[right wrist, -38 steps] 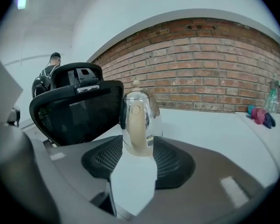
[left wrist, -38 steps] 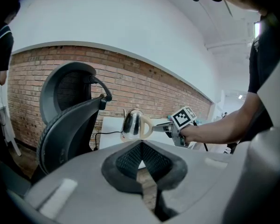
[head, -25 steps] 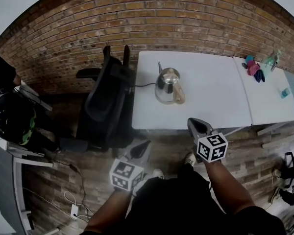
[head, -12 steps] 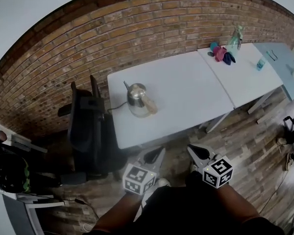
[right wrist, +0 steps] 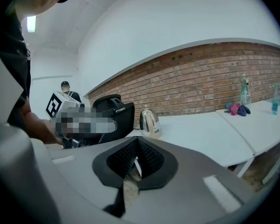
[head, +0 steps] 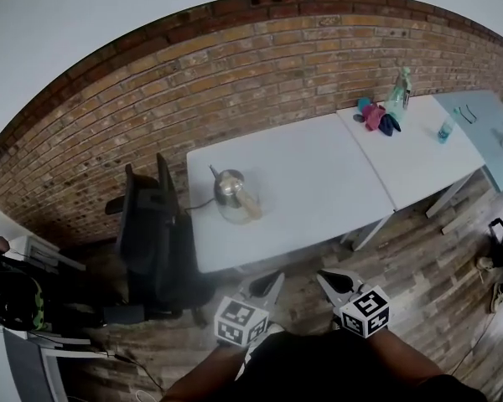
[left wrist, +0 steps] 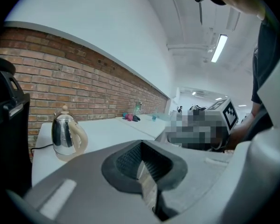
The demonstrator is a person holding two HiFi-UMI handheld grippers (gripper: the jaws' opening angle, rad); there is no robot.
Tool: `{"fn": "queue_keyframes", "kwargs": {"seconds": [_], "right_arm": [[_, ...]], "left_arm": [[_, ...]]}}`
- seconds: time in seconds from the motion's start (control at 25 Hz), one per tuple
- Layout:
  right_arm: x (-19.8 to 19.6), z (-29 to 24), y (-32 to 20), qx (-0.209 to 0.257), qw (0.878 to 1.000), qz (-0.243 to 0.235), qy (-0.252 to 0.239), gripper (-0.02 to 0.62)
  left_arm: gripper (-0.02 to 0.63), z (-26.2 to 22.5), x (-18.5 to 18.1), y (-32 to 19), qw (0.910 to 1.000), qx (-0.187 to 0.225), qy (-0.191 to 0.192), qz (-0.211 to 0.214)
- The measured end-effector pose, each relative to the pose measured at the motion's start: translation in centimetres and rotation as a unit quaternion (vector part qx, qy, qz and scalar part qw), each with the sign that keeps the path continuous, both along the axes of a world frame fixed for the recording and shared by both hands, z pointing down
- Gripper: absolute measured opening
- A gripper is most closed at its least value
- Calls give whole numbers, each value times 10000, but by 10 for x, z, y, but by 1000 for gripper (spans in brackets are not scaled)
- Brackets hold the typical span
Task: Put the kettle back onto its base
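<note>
Bright even light, fisheye-warped dark edges

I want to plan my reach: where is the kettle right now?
In the head view the kettle stands at the left end of the white table, close to the black chair, with the brick wall behind it.

We had a shiny silver kettle (head: 229, 193) with a cream handle on a plain white table (head: 318, 174), and the wall (head: 235, 74) behind it was reddish-brown brick with pale mortar lines, flat white above. The chair (head: 147, 224) was black, the floor (head: 419, 241) brown wood plank, and the cloths (head: 373, 115) pink and dark blue. Our left gripper (head: 271, 280) and right gripper (head: 327, 278) were grey with black ribbed pads, each carrying a white cube with black square markers.
</note>
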State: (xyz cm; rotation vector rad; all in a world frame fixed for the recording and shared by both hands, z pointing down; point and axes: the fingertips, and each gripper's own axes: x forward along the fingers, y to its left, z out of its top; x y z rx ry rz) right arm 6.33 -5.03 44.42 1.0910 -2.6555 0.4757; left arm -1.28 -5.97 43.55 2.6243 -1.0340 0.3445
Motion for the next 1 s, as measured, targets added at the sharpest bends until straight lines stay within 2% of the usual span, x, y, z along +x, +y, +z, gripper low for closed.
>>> {"fn": "queue_keyframes", "kwargs": {"seconds": [0.24,0.56,0.8,1.0], "right_arm": [[21,-4,-15,92,9993,-370,33,25],[28,-6,-19,131,9963,-845,-27,25],[34,-6,-23,156,9958,-902,-38,23],[38,-5,-26,161,9967,-800,-7,23]], "left_arm": [[0,-9,10,-14,9986,118,-28,-520],[0,-12,32,-11,9966,147,-82,-803],[0,-14,29,-15,9954,180,-171,-926],[0,-18,32,-16,9958,230,-225,-862]]}}
